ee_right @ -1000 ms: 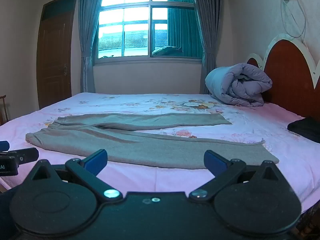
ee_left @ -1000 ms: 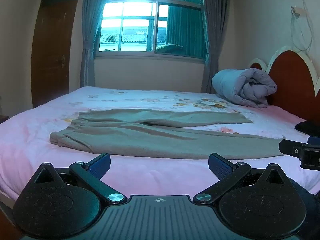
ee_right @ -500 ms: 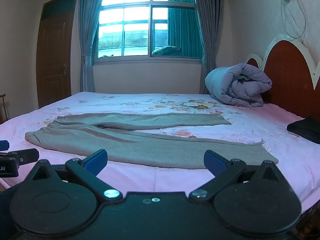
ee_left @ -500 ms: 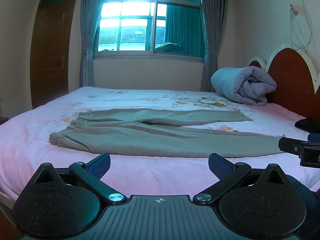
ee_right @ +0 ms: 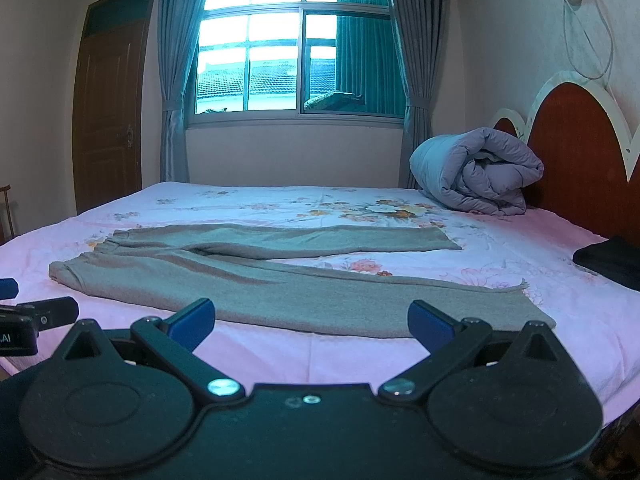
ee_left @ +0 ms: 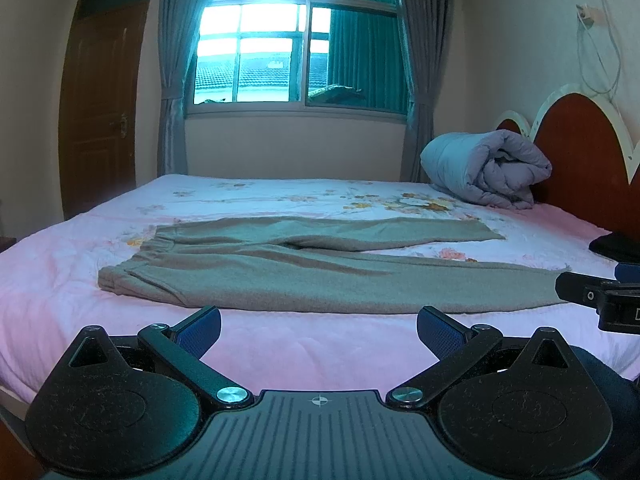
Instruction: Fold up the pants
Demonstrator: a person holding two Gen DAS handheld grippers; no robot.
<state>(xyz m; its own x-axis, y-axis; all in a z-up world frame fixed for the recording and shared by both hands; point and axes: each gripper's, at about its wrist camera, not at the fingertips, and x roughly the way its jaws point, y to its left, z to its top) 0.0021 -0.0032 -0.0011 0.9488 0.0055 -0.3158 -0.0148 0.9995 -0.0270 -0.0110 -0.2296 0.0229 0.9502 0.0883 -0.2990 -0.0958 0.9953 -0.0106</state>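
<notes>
Pink floral bedsheet (ee_left: 280,344) fills the view below a bright window, and the grey-brown knit pants (ee_left: 304,276) lie flat across it, waistband left, legs splayed toward the headboard. Over the last second almost nothing shifted; I only edged closer. My left gripper (ee_left: 318,330) and right gripper (ee_right: 310,320) both hang spread wide and empty, short of the near leg, so folding hasn't begun.

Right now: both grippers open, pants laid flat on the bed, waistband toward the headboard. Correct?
Not quite. The pants have their waistband at the end away from the headboard; the right wrist view shows it. The left gripper and right gripper are open, and the pants lie flat on the bed.
</notes>
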